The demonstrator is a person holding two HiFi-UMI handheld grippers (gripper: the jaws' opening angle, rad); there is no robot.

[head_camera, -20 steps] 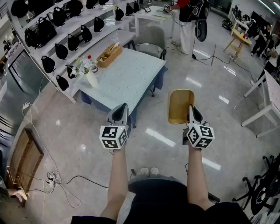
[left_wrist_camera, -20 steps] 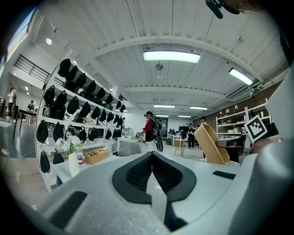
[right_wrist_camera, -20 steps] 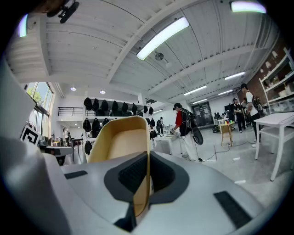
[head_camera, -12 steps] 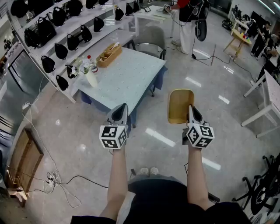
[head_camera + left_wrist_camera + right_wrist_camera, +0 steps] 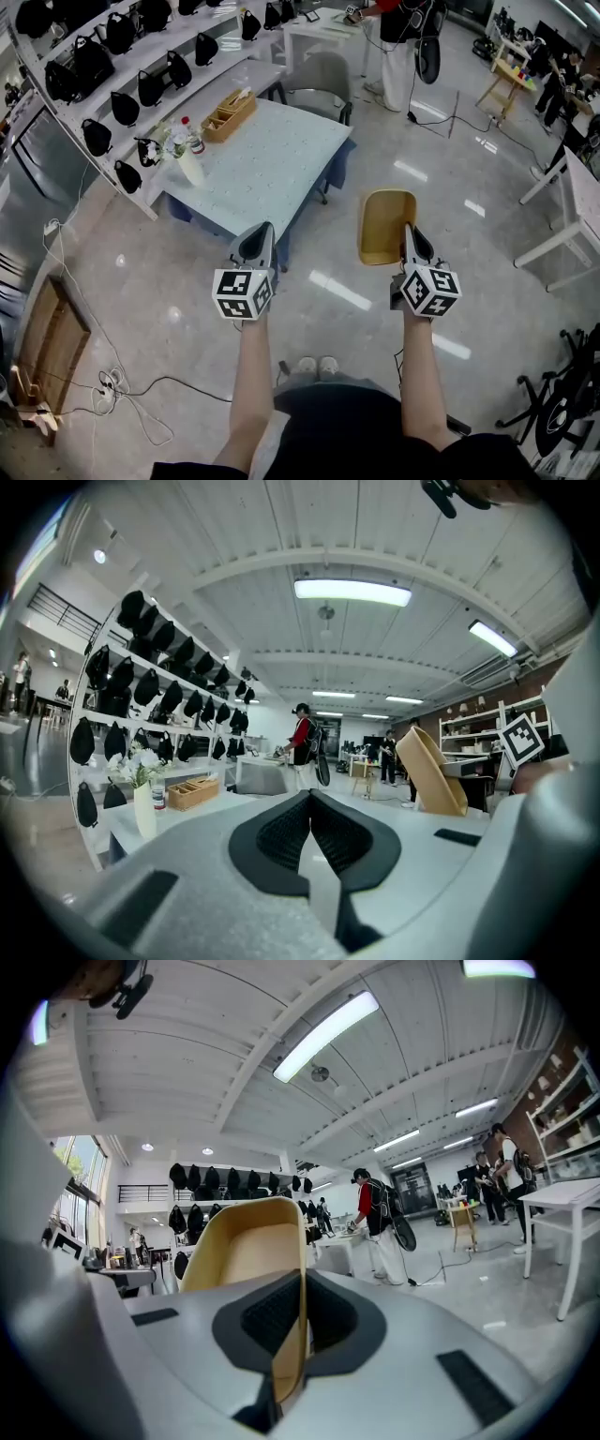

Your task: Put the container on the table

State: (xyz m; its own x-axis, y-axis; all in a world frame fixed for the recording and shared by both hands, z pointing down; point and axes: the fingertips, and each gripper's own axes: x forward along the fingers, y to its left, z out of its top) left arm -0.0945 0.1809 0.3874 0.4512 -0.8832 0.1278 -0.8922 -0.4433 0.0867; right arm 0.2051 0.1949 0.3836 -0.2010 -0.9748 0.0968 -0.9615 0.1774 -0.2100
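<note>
**Left tongs** (image 5: 309, 829): the pads are pressed together with nothing between them. We hold them level with the other pair.

**Right tongs** (image 5: 298, 1321): they are pinching the near rim of the container (image 5: 386, 225). It is a shallow tan tray that juts forward from the pads, hanging over bare floor (image 5: 356, 295).

**Table** (image 5: 281, 164): it has a pale blue top. It lies ahead of the left tongs and to the left of the container, well apart from it. The part of the top nearest the tongs is bare.

**Far-left edge of the table:** a white vase (image 5: 192, 169), a bottle (image 5: 192, 136) and a wooden box (image 5: 234, 114).

**Handling, as we judge it:**
- The step in hand is the carry, and the container has not yet reached the table.
- We should walk in and bring the right tongs leftward until the whole tray sits above the bare stretch, short of the vase and box.
- The grip is on one rim only and the tray's weight hangs ahead of the pads, so the pinch must stay firm and the wrist level.
- We should lower until the base lies flat and only then let the pads part.
- The left tongs are free to steady the far rim if the tray droops.

**Writing:**
- The cubes (image 5: 243, 292) on both tongs carry black-and-white square patterns and no words.
- We see no brand on the container.
- The bottle's label is too small to read.
</note>
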